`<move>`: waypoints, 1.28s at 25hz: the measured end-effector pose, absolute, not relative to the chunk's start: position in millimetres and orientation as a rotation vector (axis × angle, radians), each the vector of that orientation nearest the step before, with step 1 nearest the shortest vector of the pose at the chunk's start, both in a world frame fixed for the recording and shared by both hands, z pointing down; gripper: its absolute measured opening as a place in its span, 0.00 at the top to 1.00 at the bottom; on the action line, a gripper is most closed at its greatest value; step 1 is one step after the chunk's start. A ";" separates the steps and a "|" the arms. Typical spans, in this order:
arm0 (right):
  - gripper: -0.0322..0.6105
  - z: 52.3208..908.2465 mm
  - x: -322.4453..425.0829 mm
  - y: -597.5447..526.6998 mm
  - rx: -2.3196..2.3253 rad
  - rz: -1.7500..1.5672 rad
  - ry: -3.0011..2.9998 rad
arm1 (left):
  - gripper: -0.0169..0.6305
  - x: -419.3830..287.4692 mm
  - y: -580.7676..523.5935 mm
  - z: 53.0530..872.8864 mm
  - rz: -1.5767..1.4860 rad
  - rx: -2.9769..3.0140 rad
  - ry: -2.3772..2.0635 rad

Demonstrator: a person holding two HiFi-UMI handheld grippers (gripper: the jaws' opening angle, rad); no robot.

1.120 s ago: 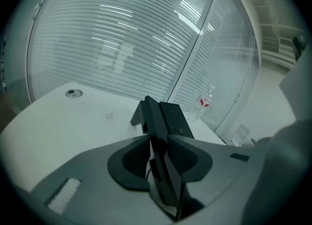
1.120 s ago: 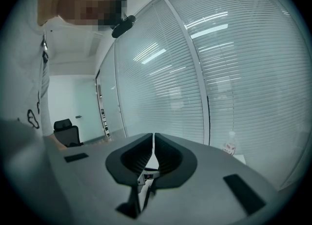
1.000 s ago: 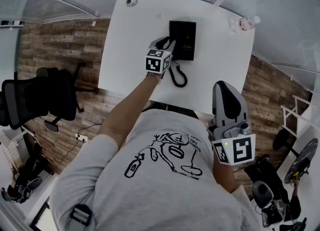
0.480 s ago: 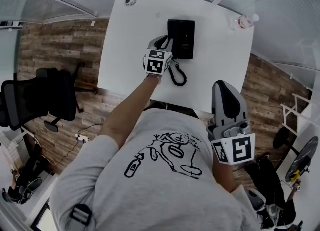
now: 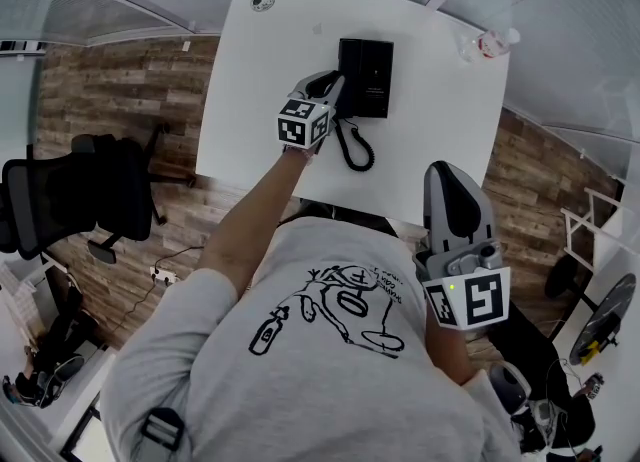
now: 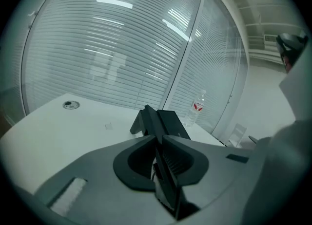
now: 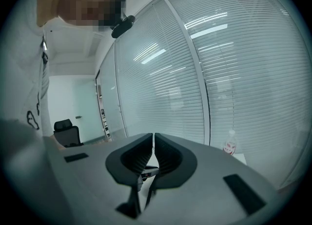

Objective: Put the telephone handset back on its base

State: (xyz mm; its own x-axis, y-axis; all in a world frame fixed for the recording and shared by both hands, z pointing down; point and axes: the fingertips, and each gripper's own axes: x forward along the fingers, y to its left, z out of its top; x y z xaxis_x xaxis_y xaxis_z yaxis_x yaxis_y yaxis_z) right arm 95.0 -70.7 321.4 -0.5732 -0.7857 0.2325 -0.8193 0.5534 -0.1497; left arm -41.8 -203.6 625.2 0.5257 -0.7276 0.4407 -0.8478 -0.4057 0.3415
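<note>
The black telephone base (image 5: 368,77) stands on the white table (image 5: 250,100); it also shows in the left gripper view as a dark box (image 6: 168,121) just beyond the jaws. My left gripper (image 5: 323,88) is at the base's left side, shut on the black handset (image 6: 165,173), which runs edge-on between the jaws. In the head view the gripper hides most of the handset. A coiled cord (image 5: 355,150) trails from it toward the table's near edge. My right gripper (image 5: 452,178) is held off the table by the person's right side, jaws shut and holding nothing (image 7: 153,147).
A water bottle (image 5: 492,45) stands at the table's far right corner. A round grommet (image 5: 263,1) sits at the far left. An office chair (image 5: 80,200) is on the wood floor to the left. Blinds behind glass walls lie beyond the table.
The left gripper's marker cube has shifted slightly left and turned, still gripping the handset beside the base. The right gripper has not moved.
</note>
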 end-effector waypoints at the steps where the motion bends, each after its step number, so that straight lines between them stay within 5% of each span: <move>1: 0.93 321.3 94.6 -70.7 1.374 0.365 -2.645 | 0.91 -42.8 -204.3 626.0 0.272 2.230 -1.268; 16: 0.93 321.1 89.6 -67.6 1.383 0.370 -2.638 | 0.84 -36.7 -206.3 636.5 0.325 2.118 -1.251; 32: 0.93 322.0 90.7 -63.0 1.390 0.380 -2.632 | 0.92 -49.6 -205.9 628.8 -0.175 1.951 -1.067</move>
State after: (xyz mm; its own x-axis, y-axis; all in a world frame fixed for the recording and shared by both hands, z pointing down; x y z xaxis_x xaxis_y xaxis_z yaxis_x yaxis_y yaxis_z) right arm 90.7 -63.0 322.0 -0.5629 -0.7909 0.2401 -0.8265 0.5408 -0.1561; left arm -49.6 -205.9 628.8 0.6208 -0.7370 0.2672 -0.6131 -0.2440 0.7514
